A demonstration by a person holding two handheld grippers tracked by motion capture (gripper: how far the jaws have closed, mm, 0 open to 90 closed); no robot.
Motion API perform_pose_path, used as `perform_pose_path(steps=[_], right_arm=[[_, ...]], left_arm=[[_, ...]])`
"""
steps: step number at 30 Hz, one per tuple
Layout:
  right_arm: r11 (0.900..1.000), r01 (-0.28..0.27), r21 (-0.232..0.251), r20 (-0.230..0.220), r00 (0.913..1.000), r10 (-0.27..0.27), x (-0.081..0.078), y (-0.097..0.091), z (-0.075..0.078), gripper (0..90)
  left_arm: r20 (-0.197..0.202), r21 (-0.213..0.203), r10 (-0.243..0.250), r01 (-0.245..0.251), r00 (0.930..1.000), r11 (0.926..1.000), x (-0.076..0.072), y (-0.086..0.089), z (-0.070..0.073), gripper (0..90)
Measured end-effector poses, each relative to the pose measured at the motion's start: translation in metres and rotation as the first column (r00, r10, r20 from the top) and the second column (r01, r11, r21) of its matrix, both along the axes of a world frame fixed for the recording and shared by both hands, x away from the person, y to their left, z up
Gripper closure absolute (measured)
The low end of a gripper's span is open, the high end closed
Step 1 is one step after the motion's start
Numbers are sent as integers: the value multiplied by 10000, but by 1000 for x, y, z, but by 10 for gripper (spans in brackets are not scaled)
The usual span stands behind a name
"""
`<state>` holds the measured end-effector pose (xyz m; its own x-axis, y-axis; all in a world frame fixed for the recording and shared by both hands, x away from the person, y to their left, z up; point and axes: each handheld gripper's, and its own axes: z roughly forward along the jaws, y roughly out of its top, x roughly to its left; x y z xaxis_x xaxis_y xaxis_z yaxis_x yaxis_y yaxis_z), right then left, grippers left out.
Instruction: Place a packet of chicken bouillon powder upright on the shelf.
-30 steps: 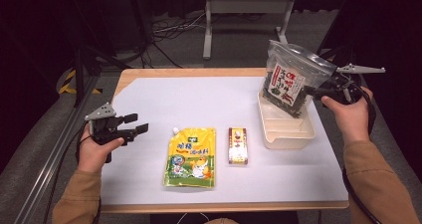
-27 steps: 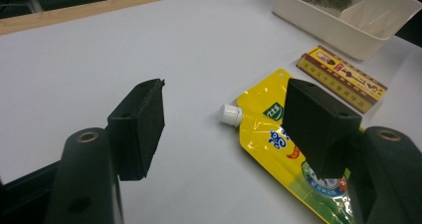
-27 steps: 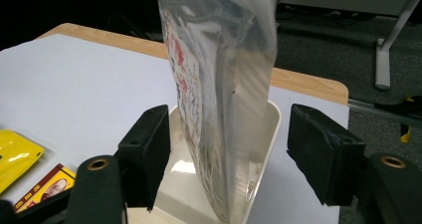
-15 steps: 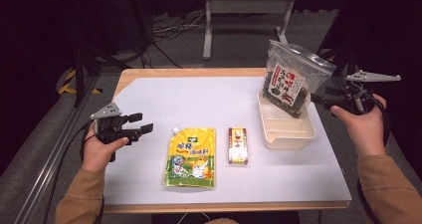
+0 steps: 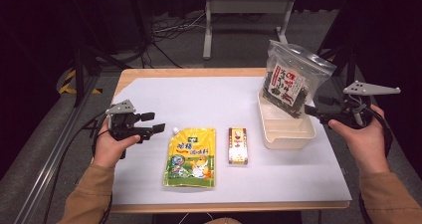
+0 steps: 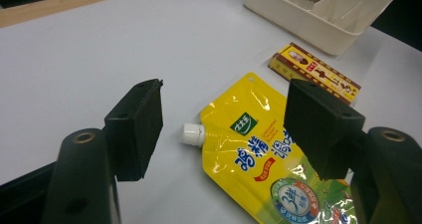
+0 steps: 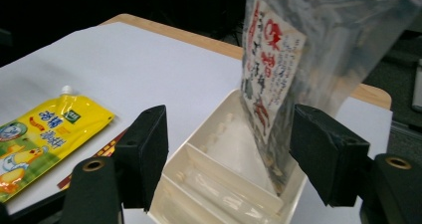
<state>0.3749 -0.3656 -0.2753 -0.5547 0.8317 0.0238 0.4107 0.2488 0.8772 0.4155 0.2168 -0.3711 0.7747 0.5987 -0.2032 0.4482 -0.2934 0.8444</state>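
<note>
Two grippers hover over the counter (image 5: 278, 184) with fingers apart and holding nothing: the left gripper (image 5: 152, 123) at nine o'clock, just beside the spout of a yellow pouch (image 5: 191, 158), and the right gripper (image 5: 312, 109) at three o'clock. A clear seaweed bag (image 5: 293, 79) stands upright in the cream tray (image 5: 288, 137), and a small red box (image 5: 238, 145) lies between pouch and tray.

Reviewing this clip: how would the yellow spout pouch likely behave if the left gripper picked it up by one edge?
The yellow spout pouch lies flat with wrinkled, glossy film, so it would probably sag and fold rather than stay stiff. That shiny surface may be slippery between the open left gripper jaws. The white cap looks rigid, likely a firmer place to grip.
</note>
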Motion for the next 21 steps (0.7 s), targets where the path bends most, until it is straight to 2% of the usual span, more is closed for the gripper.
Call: perform_pose_path(steps=[7, 12, 21], right_arm=[[9978, -662, -106, 71, 9978, 663, -8, 16, -5, 321], [9924, -1223, -124, -51, 9925, 1222, -9, 32, -11, 357], [9730, -2303, -161, -408, 9725, 2295, -1, 66, -21, 393]], left_arm=[[-241, 168, -148, 152, 9996, 9997, 2, -7, -4, 320], [-423, 311, -325, 338, 9986, 9989, 0, -12, -7, 318], [-574, 467, -477, 504, 9972, 9976, 0, -15, -12, 316]])
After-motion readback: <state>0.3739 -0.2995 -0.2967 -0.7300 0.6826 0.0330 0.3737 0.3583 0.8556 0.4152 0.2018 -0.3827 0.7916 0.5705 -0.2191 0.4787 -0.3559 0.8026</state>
